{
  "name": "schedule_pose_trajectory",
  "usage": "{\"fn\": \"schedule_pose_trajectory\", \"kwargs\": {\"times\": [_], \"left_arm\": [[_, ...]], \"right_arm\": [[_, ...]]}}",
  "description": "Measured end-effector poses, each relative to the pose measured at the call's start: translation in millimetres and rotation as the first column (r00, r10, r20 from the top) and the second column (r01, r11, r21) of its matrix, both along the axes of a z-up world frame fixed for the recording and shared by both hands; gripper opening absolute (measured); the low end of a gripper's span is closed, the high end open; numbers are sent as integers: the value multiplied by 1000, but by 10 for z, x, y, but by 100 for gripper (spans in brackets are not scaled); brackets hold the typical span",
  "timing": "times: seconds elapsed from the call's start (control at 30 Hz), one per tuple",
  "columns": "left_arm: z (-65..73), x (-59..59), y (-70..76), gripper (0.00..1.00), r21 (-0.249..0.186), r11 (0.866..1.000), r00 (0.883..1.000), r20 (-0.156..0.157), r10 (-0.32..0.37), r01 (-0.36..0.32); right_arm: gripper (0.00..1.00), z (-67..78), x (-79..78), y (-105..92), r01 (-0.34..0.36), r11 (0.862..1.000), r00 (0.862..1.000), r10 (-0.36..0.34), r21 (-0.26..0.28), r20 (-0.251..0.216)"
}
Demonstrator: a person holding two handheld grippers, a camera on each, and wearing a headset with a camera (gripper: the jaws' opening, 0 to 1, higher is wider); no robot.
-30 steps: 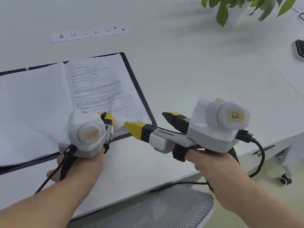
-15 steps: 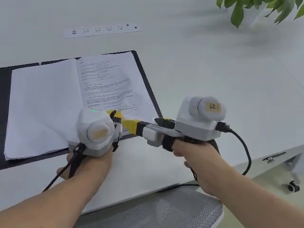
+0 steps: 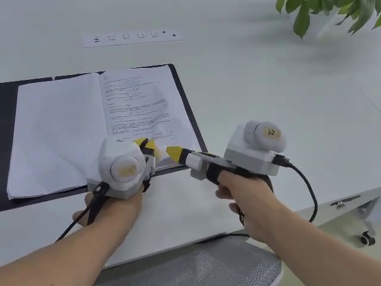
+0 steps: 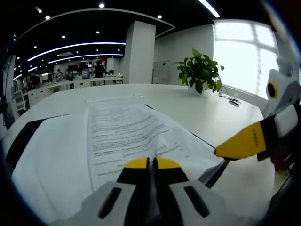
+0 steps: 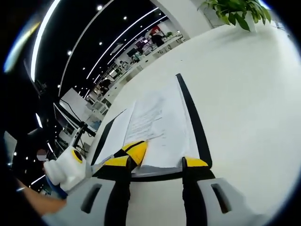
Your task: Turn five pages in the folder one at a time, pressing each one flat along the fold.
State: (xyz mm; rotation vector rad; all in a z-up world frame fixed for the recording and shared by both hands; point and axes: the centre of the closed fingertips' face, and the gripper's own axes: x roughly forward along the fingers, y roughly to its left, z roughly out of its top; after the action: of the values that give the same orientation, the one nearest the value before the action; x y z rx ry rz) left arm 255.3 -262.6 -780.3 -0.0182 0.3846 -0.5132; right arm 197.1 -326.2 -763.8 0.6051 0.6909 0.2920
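The black folder (image 3: 185,106) lies open on the white table, a blank page on the left and a printed page (image 3: 136,104) on the right. My left gripper (image 3: 145,144) is shut, with its yellow tips together low over the bottom of the printed page (image 4: 123,127). My right gripper (image 3: 178,154) comes in from the right at the folder's near right corner. It stands open, one jaw on each side of the page corner (image 5: 162,160), with nothing gripped. The left gripper's yellow tip (image 5: 137,149) sits just ahead of the right gripper's left jaw.
A white power strip (image 3: 131,37) lies at the back of the table. A potted plant (image 3: 321,13) stands at the far right. The table's near edge runs just under my hands, with a grey chair seat (image 3: 202,262) below.
My right gripper has moved left to the folder's near right corner, close beside the left gripper. The left gripper has stayed over the bottom of the printed page. The head camera has shifted.
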Motion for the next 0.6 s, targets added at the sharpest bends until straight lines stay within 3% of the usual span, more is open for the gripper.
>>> {"fn": "schedule_pose_trajectory", "kwargs": {"times": [0.1,0.17,0.2,0.4,0.43,0.5,0.6], "left_arm": [[0,1,-1,2,-1,1000,1000,1,-1,1],[0,0,0,2,-3,1000,1000,0,-2,2],[0,0,0,2,-2,1000,1000,1,-4,4],[-1,-4,2,2,-1,1000,1000,-1,-5,5],[-1,-5,2,2,-2,1000,1000,-2,-5,5],[-2,-6,1,2,0,1000,1000,-2,-6,6],[-2,-6,1,2,-1,1000,1000,-4,-4,4]], "right_arm": [[28,-59,7,-78,47,999,999,-47,4,-22],[22,-89,14,-128,97,995,994,-95,37,-46],[20,-100,19,-149,137,987,989,-132,81,-68],[10,-153,-1,-206,188,972,979,-175,144,-102],[8,-159,-16,-206,222,957,970,-198,188,-139],[8,-169,-10,-223,262,932,960,-226,252,-164],[4,-183,-21,-223,251,939,963,-218,236,-159]]}}
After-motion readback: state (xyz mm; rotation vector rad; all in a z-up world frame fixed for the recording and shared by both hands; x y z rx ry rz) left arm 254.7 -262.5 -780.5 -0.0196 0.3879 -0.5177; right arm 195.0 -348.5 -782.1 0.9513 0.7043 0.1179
